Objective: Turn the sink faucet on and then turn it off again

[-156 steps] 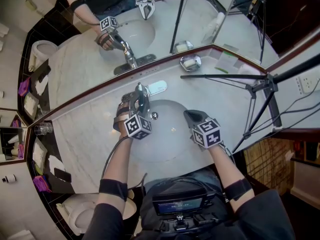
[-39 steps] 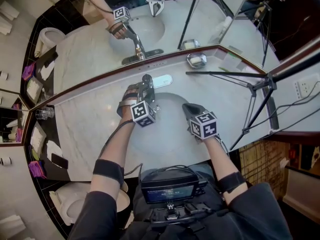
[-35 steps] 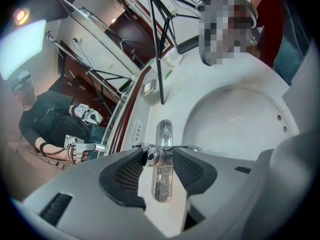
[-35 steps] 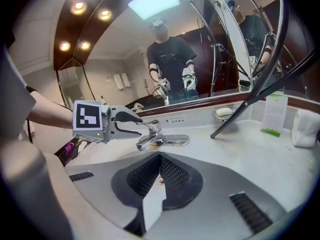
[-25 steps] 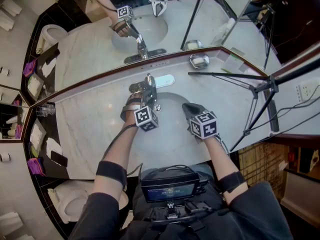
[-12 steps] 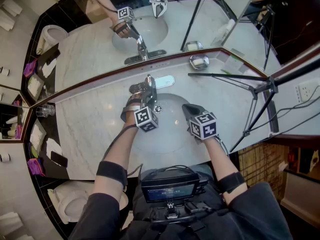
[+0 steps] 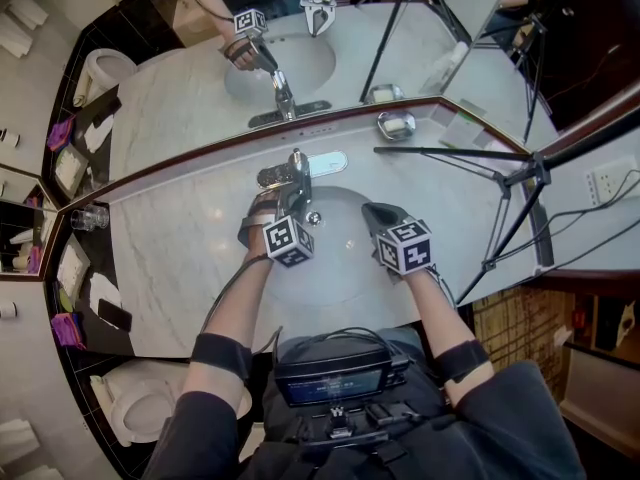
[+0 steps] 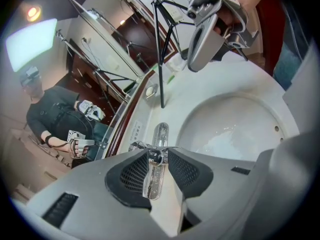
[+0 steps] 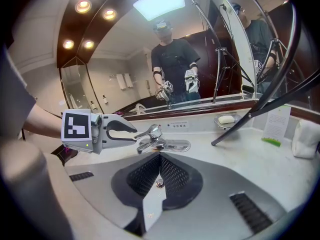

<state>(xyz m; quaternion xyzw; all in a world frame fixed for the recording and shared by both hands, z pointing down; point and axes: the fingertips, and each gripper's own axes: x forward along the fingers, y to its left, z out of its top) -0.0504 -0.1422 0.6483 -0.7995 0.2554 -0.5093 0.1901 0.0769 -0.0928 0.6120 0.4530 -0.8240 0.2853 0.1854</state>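
While the left forearm reaches forward, left gripper (image 8: 158, 158) tilts down at the faucet (image 9: 172, 145) behind the sink basin (image 7: 340, 268), jaws just closing loosely around its lever (image 9: 148, 132), lever slanting up towards it, right gripper (image 9: 160, 160) clenched empty over the basin.

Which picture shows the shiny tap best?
The right gripper view: the faucet shows whole from the side. The left gripper view catches mostly its handle between the left gripper's jaws, which have just been closing. The head view shows it small, from above.
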